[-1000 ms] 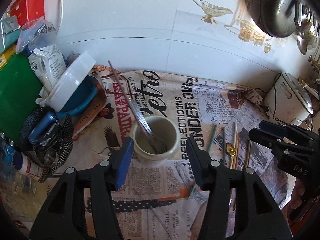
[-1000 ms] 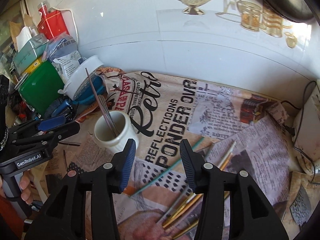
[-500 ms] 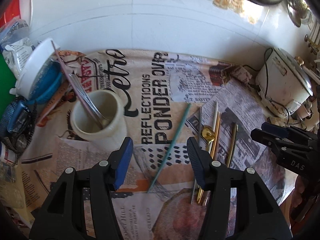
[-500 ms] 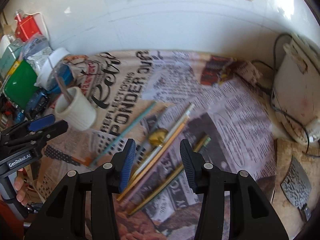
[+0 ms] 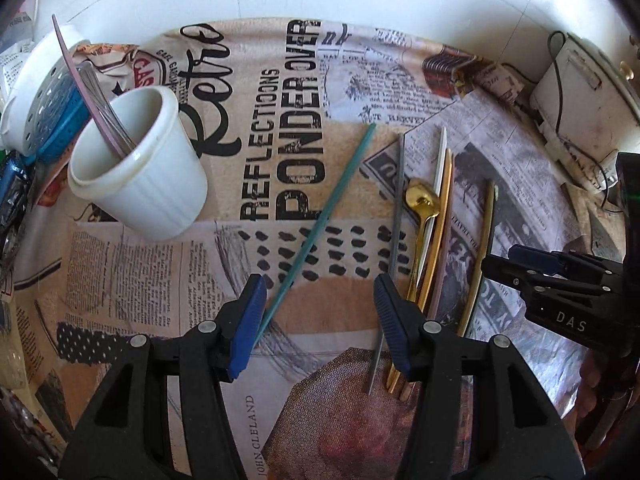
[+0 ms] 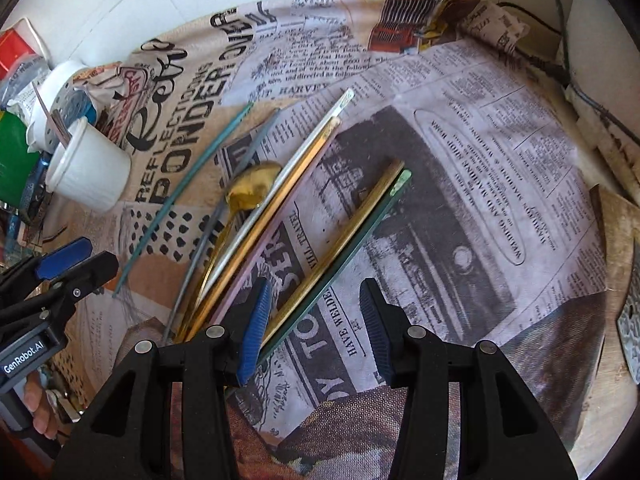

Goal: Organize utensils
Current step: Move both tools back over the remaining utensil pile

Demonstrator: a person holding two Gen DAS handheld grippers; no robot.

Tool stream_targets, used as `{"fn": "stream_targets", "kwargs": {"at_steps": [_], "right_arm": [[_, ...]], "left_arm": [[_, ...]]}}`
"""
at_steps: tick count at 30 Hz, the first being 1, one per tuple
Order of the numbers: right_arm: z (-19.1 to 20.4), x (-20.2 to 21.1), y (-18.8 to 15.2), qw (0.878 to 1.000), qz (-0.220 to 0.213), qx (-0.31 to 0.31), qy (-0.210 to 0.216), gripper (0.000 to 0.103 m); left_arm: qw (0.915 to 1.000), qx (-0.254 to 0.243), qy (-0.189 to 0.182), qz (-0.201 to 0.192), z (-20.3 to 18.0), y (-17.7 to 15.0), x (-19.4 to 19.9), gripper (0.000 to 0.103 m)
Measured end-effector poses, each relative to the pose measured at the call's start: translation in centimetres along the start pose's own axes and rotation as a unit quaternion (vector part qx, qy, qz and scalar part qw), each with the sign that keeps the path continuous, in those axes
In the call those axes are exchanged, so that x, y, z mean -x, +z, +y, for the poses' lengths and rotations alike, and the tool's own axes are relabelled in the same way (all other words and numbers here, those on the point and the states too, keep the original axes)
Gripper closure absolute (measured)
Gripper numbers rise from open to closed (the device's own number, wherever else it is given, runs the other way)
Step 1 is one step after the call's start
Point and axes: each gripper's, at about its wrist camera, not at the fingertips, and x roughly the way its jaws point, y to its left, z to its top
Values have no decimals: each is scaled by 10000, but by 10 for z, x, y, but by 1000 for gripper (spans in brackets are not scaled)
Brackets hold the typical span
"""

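A white ribbed cup (image 5: 140, 176) (image 6: 90, 174) stands at the left on the newsprint cloth, with a fork and a thin stick leaning in it. Several loose utensils lie on the cloth: a teal stick (image 5: 320, 220) (image 6: 184, 188), a grey stick (image 5: 396, 216), a gold spoon (image 5: 422, 204) (image 6: 250, 194), pale and gold chopsticks (image 5: 440, 216) (image 6: 288, 184), and a further gold and green pair (image 6: 352, 240). My left gripper (image 5: 320, 312) hangs open over the teal and grey sticks. My right gripper (image 6: 316, 316) is open above the cloth beside the green and gold pair.
A white and blue strainer (image 5: 44, 92) sits behind the cup, with a green box (image 6: 12, 160) and packets at the far left. A white appliance (image 5: 588, 96) with cables stands at the right. A textured blade (image 6: 632, 320) lies on a board at the right edge.
Both grippers have sunk toward the cloth and shifted right, from over the cup to over the loose utensils. Their jaws keep the same width.
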Motion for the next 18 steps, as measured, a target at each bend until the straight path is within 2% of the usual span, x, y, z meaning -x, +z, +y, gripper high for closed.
{"fn": "stream_targets", "kwargs": {"at_steps": [3, 9, 13, 18], "right_arm": [[-3, -5, -2, 9999, 24, -9, -142, 64], [-8, -4, -5, 9998, -93, -118, -132, 71], [-8, -4, -6, 9999, -122, -61, -7, 85], [-10, -4, -6, 10000, -48, -45, -25, 92]], "left_arm": [[10000, 35, -18, 78, 0, -3, -6, 48], [9998, 109, -45, 143, 0, -8, -15, 48], [9998, 57, -57, 169, -3, -6, -21, 48], [9997, -70, -138, 208, -10, 2, -30, 48]]}}
